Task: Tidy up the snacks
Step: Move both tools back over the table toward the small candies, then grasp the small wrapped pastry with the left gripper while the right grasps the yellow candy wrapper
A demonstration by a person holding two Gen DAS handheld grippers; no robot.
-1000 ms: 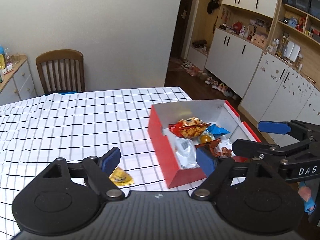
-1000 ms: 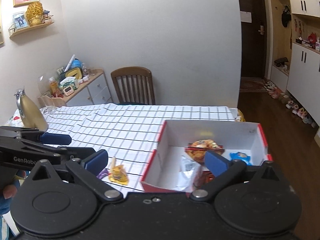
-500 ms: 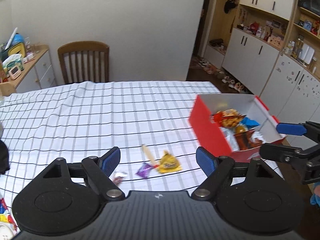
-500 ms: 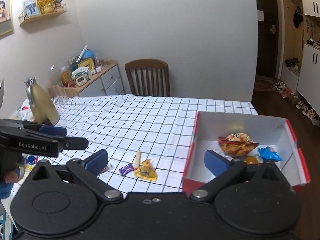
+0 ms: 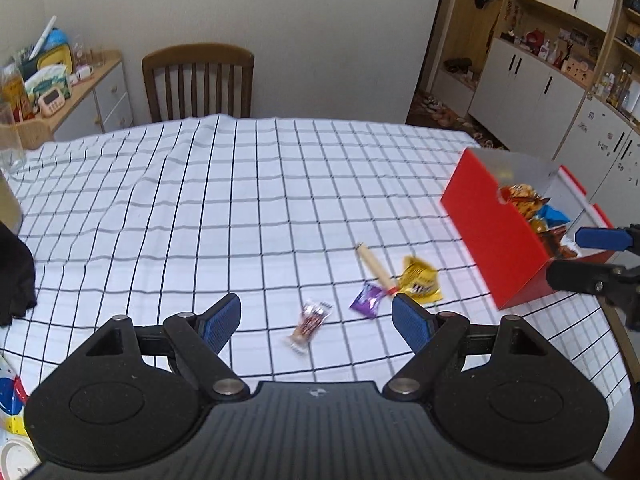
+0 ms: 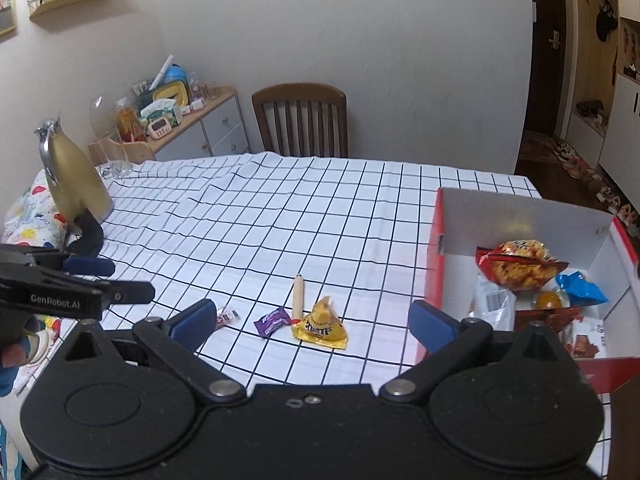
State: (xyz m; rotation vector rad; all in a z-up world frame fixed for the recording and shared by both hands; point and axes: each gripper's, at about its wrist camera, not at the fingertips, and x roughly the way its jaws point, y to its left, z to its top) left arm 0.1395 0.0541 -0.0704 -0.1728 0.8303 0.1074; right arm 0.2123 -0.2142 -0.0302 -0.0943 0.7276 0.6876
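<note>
Several packets already lay in the red box (image 6: 436, 256) at frame right; four snacks remained at centre, including the yellow packet (image 6: 320, 324); both the left gripper (image 5: 316, 318) and the right gripper (image 6: 310, 322) stood wide open, empty.

The red box (image 5: 496, 236) wall hides most snacks; small striped wrapper (image 6: 226, 315) unreadable.

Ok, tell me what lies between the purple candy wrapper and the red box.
In both wrist views, the yellow M&M's packet lies between the purple candy wrapper and the red box, with the beige stick snack's red end beside it. Otherwise bare checked tablecloth.
</note>
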